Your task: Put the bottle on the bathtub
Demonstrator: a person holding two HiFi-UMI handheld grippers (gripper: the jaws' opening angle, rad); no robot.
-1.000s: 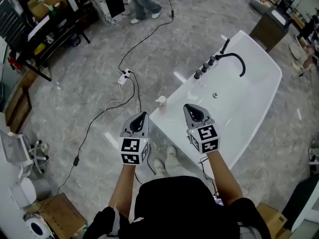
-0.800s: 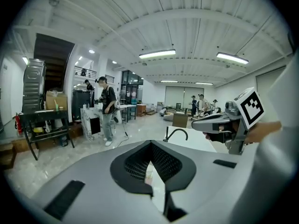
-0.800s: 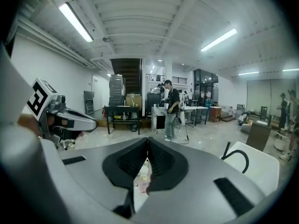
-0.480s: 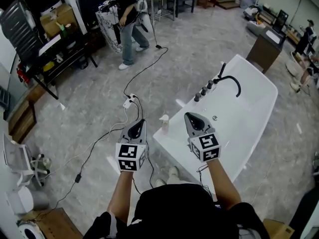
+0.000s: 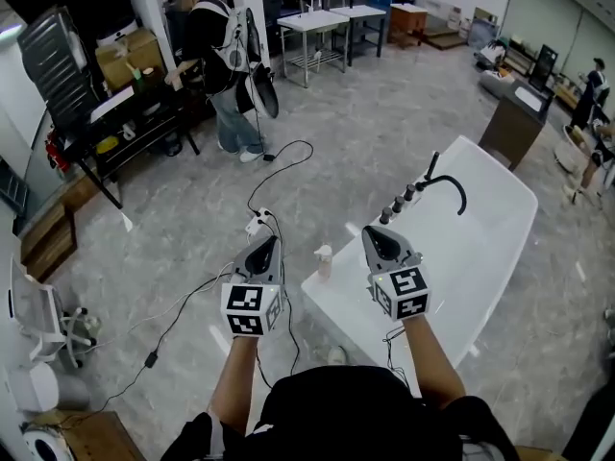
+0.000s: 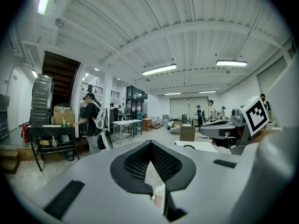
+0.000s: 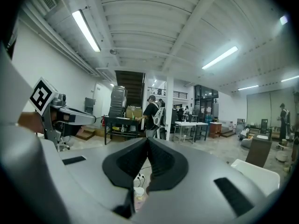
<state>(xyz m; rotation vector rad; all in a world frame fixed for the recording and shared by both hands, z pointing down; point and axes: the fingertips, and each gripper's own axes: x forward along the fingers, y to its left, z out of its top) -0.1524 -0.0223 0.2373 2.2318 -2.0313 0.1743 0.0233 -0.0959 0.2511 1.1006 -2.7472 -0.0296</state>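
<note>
Bottle (image 5: 324, 260) stands upright on the near corner rim of the bathtub (image 5: 480, 229), its placing apparently done. Left gripper (image 5: 266, 241), beside the bathtub, and right gripper (image 5: 377, 230), above it, flank the bottle, both closed and empty, neither clearly nearer.

Bathtub (image 5: 485, 248) white, tap (image 5: 452, 178) black; bottle (image 5: 324, 262) pale pink under a white pump top. Floor (image 5: 384, 104) grey, marbled with lighter veins. Left gripper (image 5: 266, 243) and right gripper (image 5: 377, 231) grey, their cubes (image 5: 246, 310) patterned in black-and-white squares.
</note>
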